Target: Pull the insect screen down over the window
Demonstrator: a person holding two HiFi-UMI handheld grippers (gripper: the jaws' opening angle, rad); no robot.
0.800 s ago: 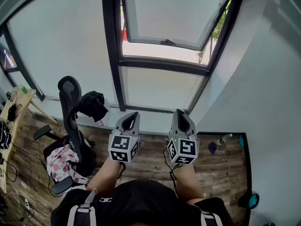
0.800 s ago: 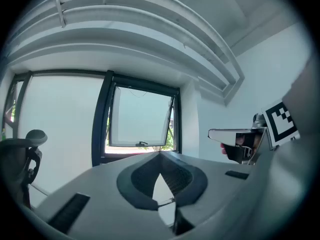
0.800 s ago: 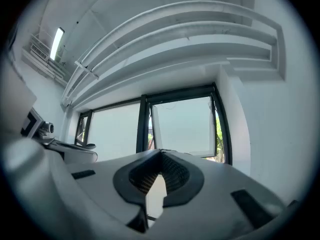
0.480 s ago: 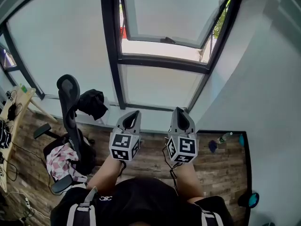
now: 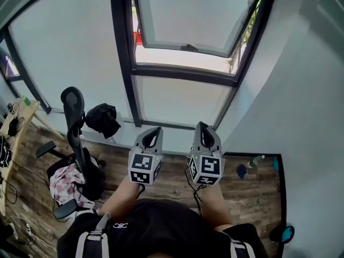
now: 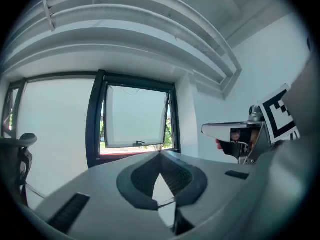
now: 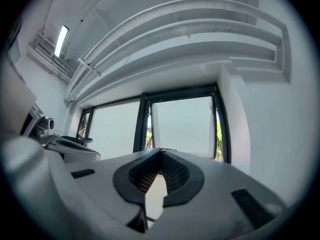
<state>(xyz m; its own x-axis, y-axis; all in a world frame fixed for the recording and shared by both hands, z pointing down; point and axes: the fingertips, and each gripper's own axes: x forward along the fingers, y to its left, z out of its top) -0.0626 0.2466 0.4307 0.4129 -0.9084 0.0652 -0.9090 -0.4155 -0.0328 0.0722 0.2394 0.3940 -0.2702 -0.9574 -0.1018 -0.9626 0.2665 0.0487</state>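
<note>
Grey fingers of our left gripper and right gripper sit closed and empty, side by side, since the window is well ahead and above them. Its insect screen, unseen, we judge rolled at the top.

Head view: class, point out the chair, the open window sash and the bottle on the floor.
chair [image 5: 72,102], head view, on its headrest.
sash [image 5: 193,15], head view, middle of its pane.
bottle [image 5: 256,160], head view, on its body.
</note>
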